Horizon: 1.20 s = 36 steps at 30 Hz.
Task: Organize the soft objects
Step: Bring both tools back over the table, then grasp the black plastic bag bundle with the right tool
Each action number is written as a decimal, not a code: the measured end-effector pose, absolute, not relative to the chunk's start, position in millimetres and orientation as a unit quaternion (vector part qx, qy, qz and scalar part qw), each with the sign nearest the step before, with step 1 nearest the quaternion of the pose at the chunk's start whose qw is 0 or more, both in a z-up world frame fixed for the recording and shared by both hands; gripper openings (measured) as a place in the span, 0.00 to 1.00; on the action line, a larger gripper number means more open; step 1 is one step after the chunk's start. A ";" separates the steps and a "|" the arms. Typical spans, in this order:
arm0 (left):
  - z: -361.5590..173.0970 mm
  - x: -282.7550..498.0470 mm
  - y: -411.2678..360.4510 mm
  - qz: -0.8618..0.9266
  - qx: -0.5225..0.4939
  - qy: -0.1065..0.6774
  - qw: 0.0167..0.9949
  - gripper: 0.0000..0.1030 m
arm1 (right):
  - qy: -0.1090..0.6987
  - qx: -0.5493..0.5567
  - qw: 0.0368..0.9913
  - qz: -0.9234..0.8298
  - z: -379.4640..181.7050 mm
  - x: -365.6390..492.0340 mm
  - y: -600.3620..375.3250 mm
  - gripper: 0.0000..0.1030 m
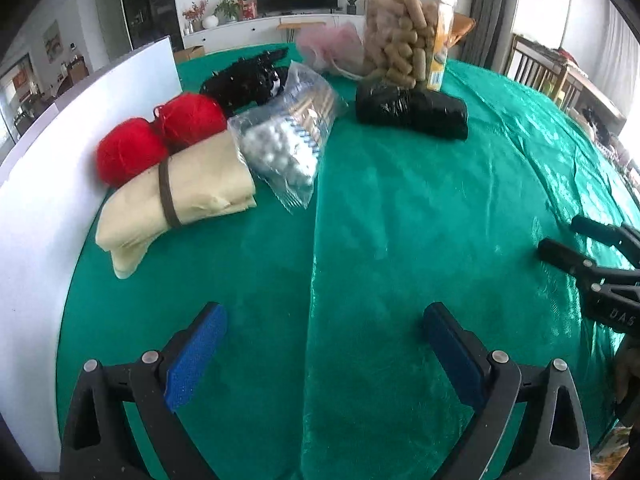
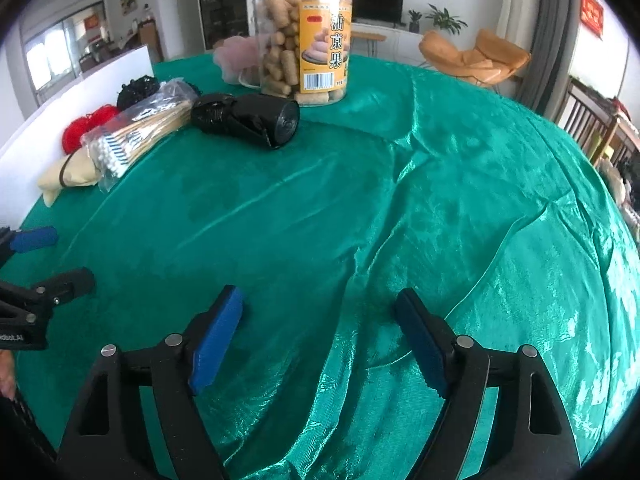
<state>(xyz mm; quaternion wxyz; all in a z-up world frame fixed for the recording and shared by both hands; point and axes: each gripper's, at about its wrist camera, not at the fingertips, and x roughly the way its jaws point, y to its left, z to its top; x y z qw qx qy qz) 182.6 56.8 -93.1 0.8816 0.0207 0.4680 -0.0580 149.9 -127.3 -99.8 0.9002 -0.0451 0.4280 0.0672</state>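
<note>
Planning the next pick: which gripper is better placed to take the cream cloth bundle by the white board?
Left, probably. The cream cloth bundle lies just ahead-left of the left gripper, jaws open and empty. The right gripper, also open, sits farther away, with the cotton swab bag partly in its path.

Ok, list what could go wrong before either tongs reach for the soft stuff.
1. The shiny green tablecloth lies in loose folds; tongs dragging low could snag it and pull things along.
2. The black bag roll lies on its side in front of the tall snack jar; a clumsy grab might roll it or knock the jar.
3. The cotton swab bag leans on the banded cream cloth, so lifting the cloth would likely shift it.
</note>
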 end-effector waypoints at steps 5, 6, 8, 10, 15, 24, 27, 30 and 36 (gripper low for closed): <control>-96.7 181.0 58.7 -0.050 0.024 0.469 0.882 1.00 | 0.428 -0.046 0.900 0.064 -100.1 149.5 -127.3 0.81; -97.2 180.7 58.8 -0.049 0.025 0.468 0.882 1.00 | 0.428 -0.047 0.900 0.064 -100.2 149.4 -127.4 0.81; -97.5 180.9 58.7 -0.049 0.024 0.466 0.883 1.00 | 0.428 -0.047 0.900 0.064 -100.3 149.8 -127.4 0.81; -97.4 180.9 58.6 -0.048 0.024 0.465 0.884 1.00 | 0.428 -0.047 0.900 0.064 -100.3 149.9 -127.5 0.81; -96.3 178.0 59.8 -0.048 0.023 0.463 0.885 1.00 | 0.429 -0.043 0.900 0.065 -100.6 149.9 -128.4 0.81; -96.3 177.7 60.0 -0.048 0.023 0.462 0.885 1.00 | 0.432 -0.037 0.899 0.065 -101.0 150.6 -130.3 0.82; -96.3 177.8 60.2 -0.048 0.023 0.462 0.885 1.00 | 0.435 -0.036 0.897 0.069 -100.9 151.7 -130.8 0.84; -95.7 177.1 60.6 -0.048 0.023 0.462 0.885 1.00 | 0.463 -0.054 0.880 0.086 -96.4 164.8 -128.5 0.83; -94.8 177.6 60.9 -0.048 0.023 0.461 0.886 1.00 | 0.424 -0.147 0.882 0.144 -42.4 235.0 -92.5 0.82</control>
